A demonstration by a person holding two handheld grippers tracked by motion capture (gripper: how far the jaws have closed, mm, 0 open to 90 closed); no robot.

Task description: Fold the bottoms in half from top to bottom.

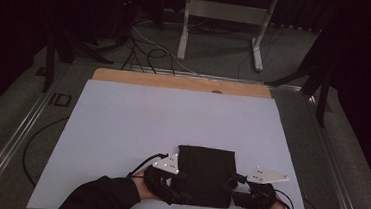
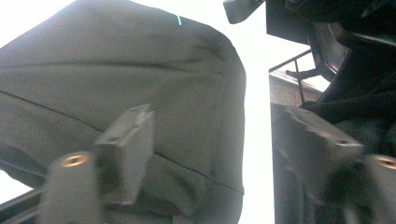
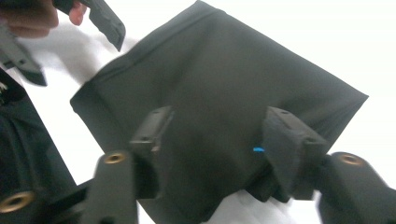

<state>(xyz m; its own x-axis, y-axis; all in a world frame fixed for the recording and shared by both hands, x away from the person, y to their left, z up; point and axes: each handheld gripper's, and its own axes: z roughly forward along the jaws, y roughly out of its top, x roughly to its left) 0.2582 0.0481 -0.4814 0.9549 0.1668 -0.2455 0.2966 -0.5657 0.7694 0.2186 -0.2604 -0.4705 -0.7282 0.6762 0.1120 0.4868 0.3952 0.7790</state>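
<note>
A black cloth (image 1: 205, 174), folded into a rough square, lies flat on the white board (image 1: 122, 119) near its front edge. My left gripper (image 1: 183, 185) is at the cloth's front left corner and my right gripper (image 1: 232, 184) at its front right corner. In the left gripper view the cloth (image 2: 116, 70) lies behind the left gripper (image 2: 217, 119), whose jaws stand apart with no fold pinched. The right gripper (image 3: 219, 121) also has its jaws spread wide over the cloth (image 3: 224, 70), pads not pressing it. A hand with the other gripper (image 3: 28, 18) shows at the upper left there.
The board rests on a wooden tabletop (image 1: 175, 82) with metal rails (image 1: 15, 136) along the sides. Beyond it on the floor stand a grey metal frame (image 1: 226, 12) and loose cables (image 1: 143, 46). The board's far half is bare.
</note>
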